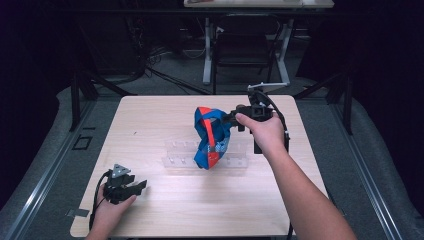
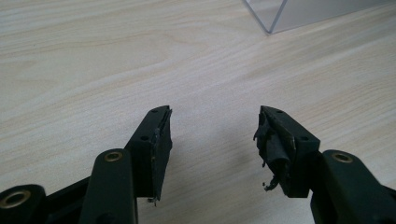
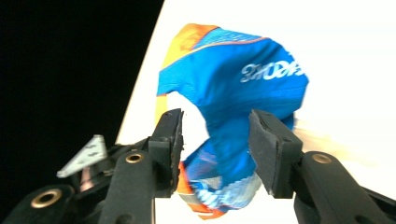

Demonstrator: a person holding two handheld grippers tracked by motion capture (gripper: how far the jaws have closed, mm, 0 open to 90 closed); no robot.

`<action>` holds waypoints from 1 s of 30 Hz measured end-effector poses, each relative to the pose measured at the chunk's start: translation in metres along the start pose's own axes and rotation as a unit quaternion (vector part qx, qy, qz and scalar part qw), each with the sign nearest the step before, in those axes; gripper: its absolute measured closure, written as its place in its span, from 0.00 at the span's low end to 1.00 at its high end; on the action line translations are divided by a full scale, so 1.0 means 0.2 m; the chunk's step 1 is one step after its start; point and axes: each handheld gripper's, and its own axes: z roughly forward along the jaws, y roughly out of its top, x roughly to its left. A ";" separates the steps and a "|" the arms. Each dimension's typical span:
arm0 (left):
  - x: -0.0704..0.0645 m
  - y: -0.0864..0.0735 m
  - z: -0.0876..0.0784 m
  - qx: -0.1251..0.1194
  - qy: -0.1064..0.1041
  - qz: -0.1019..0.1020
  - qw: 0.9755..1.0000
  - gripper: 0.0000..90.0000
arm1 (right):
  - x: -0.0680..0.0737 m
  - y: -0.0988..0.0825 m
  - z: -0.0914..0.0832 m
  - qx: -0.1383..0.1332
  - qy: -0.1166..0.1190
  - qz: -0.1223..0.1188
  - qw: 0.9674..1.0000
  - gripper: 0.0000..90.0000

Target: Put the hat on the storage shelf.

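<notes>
The right gripper [image 3: 215, 140] has its jaws spread apart, with a fold of the blue and orange cloth [image 3: 243, 79] lying between them; in the right gripper view there is a visible gap on the left pad's side, so it is not pinching the fabric, though whether the right pad touches it is hard to tell. In the high view the right gripper [image 1: 236, 120] sits at the cloth's [image 1: 211, 137] upper right edge, and the cloth stands bunched over a clear acrylic rack [image 1: 180, 154] at mid-table. The left gripper [image 2: 212, 140] is open too, low over bare table [image 2: 93, 60] near the person's side, well apart from the cloth.

The risk: if the jaws close on only a thin edge, the fabric may slip free, or a pull may drag the light rack along with the cloth.
</notes>
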 end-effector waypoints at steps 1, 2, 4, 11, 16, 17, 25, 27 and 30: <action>0.00 0.00 0.00 0.000 0.000 0.000 1.000 0.50 | 0.00 0.00 0.00 -0.002 -0.005 -0.003 1.000 0.60; 0.00 0.00 0.00 0.000 0.000 0.000 1.000 0.50 | 0.00 -0.01 -0.01 -0.004 -0.013 -0.011 1.000 0.59; 0.00 0.00 0.00 0.003 0.000 0.001 1.000 0.50 | 0.00 -0.01 -0.01 -0.007 -0.033 -0.025 0.999 0.58; 0.00 0.00 0.00 0.000 0.000 0.000 1.000 0.50 | 0.00 -0.04 -0.01 -0.010 -0.078 -0.064 0.995 0.57; 0.00 0.00 0.00 0.000 0.000 0.000 1.000 0.50 | -0.01 -0.09 -0.01 -0.008 -0.103 -0.089 0.991 0.56; 0.00 0.00 0.00 0.000 0.000 0.000 1.000 0.50 | -0.01 -0.09 -0.01 -0.008 -0.103 -0.089 0.991 0.56; 0.00 0.00 0.00 0.000 0.001 0.001 1.000 0.50 | -0.06 -0.15 -0.03 -0.005 -0.104 -0.098 0.990 0.56; 0.00 0.00 0.00 0.000 0.001 0.000 1.000 0.50 | -0.08 -0.17 -0.04 -0.003 -0.108 -0.097 0.989 0.56; 0.00 0.00 0.00 -0.001 0.000 0.000 1.000 0.50 | -0.10 -0.19 -0.05 -0.004 -0.103 -0.091 0.991 0.56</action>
